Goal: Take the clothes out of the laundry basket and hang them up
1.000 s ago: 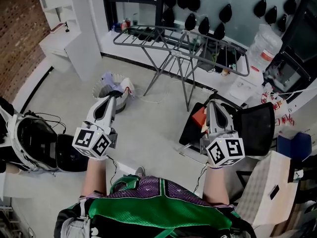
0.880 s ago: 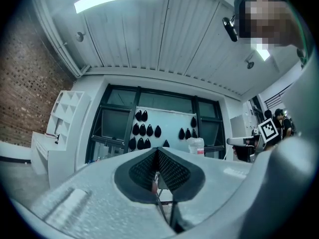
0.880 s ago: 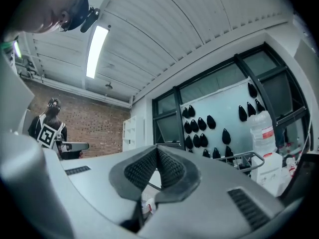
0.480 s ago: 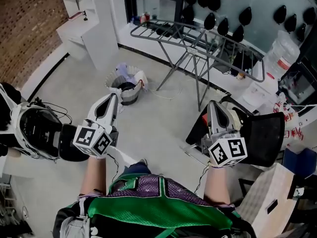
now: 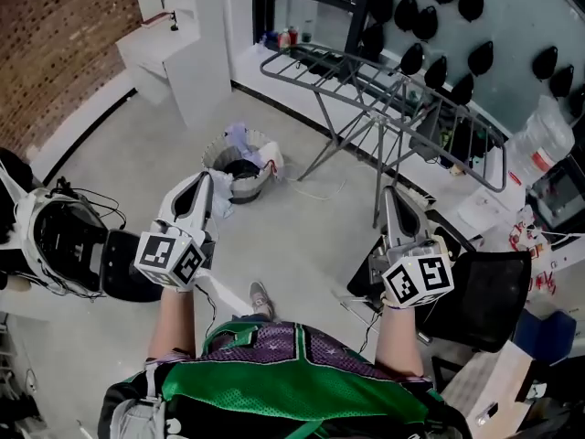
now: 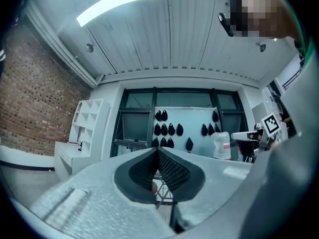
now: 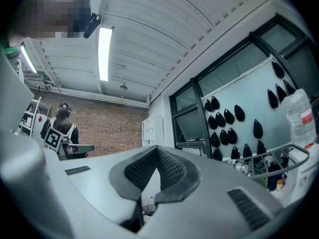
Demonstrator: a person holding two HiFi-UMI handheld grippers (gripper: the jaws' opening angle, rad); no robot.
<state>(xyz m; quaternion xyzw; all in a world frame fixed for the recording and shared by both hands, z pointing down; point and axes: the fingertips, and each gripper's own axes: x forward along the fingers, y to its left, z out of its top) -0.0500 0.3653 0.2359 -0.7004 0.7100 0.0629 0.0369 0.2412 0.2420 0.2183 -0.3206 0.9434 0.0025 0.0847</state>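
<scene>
A round laundry basket with white, lilac and dark clothes stands on the grey floor ahead. Behind it a grey folding drying rack stands bare; its rail also shows in the right gripper view. My left gripper is shut and holds nothing, its tips just short of the basket's near rim. My right gripper is shut and holds nothing, below the rack's legs. In both gripper views the ribbed pads meet with nothing between them.
A white shelf unit stands at the back left. A black chair and cluttered boxes sit at the right. Dark gear with cables lies at the left. A wall with black oval shapes runs behind the rack.
The view has moved forward and left: basket and rack now lie nearer the middle, the black chair has slid to the right. Both grippers stay shut and hold the same pose.
</scene>
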